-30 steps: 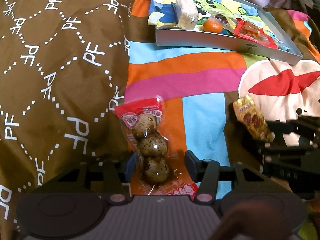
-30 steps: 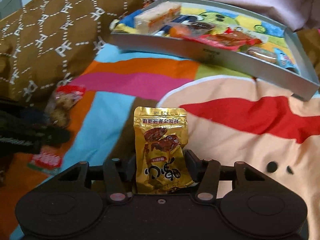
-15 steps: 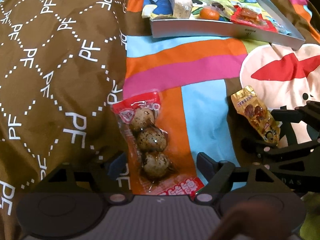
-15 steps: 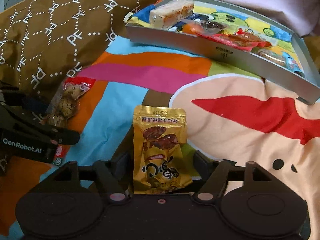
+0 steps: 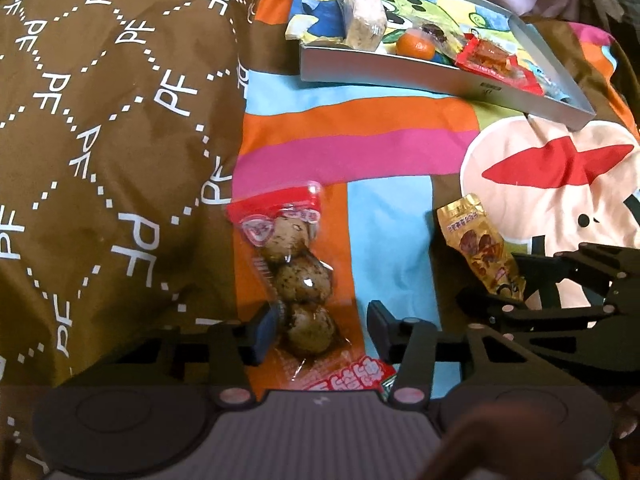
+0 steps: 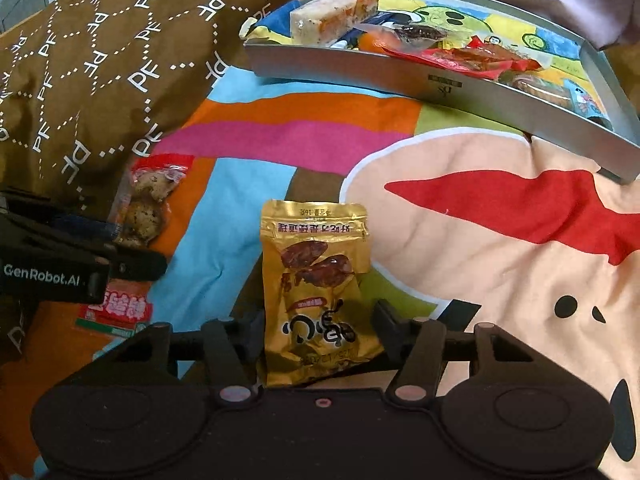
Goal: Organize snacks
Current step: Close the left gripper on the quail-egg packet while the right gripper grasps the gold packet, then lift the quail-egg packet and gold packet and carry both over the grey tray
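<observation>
Open striped blanket [image 5: 360, 128] lies clear ahead up to the tray [image 5: 400, 74]. A brown pillow [image 5: 112, 120] bulges along the left, blocking that side.

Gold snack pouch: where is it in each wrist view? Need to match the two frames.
Left wrist view: the gold snack pouch lies at right of centre on the blanket, its lower end between the fingers of the right gripper.
Right wrist view: the pouch is at centre bottom, between that gripper's own fingers.
Shared landmark: the grey snack tray at the top of both.

Gold pouch [image 6: 316, 292], red-topped clear egg packet [image 5: 292, 264], brown white-lettered blanket [image 5: 112, 120], silver tray [image 6: 440, 84].
</observation>
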The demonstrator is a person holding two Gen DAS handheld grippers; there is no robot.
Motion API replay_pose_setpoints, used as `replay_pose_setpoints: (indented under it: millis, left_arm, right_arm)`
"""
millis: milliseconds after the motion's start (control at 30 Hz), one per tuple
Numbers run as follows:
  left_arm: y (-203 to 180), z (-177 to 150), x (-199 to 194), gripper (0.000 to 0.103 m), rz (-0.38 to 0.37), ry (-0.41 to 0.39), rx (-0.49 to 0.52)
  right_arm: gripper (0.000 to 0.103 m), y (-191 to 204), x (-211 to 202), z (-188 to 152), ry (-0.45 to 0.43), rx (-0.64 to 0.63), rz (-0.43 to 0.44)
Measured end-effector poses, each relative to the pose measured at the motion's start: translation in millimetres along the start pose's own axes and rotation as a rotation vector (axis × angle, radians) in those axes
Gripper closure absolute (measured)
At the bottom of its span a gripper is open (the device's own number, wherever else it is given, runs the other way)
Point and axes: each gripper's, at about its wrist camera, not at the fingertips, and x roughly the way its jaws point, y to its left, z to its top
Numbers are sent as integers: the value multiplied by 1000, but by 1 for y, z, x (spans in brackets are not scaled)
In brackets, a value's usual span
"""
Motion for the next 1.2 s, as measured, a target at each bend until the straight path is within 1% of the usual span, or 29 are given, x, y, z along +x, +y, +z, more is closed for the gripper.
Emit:
replay_pose_setpoints:
  millis: [67,167,200,267,367,433,633,767,867,933,1033,1067,1133,1200]
  left_arm:
    - [0,-1,0,51,3,-1,-1]
    - [0,0,1,51,8,2,-1]
    - [1,0,2,50,10,4,-2]
    - [1,0,3,50,10,5,-12]
    - [2,0,1,55,10,-2,-26]
    - [1,0,0,57,12,-7,-32]
    - [-1,-3,-5,59,19,-30,-30]
    - [-3,-3,-5,59,21,-37,-14]
    - [-6,-3,-2,54,34,-30,12]
    - [-5,-1,1,46,37,-19,18]
    - [0,2,5,44,23,-8,-20]
    - [-1,2,6,45,24,-9,-26]
    - [-3,2,7,52,35,-13,-20]
    - [-3,0,5,59,36,-21,-18]
  right_arm:
    - [47,2,-1,-1,-7,3,-27]
    - [47,8,-3,-2,-28,-34,-84]
    - [54,10,-3,-2,-35,-47,-92]
    - [54,14,-3,-3,-42,-73,-110]
    - [55,20,0,-5,-46,-107,-127]
    - [55,21,0,-6,-50,-117,-128]
    - [56,21,-5,-6,-69,-99,-77]
    - [56,23,-3,-6,-72,-119,-95]
    - [55,25,1,-8,-65,-151,-111]
    - [54,26,1,-7,-65,-150,-110]
    - [52,20,3,-6,-54,-116,-90]
    - [52,18,3,-6,-52,-99,-83]
    - [53,18,3,-5,-51,-90,-81]
    - [55,24,2,-6,-54,-125,-104]
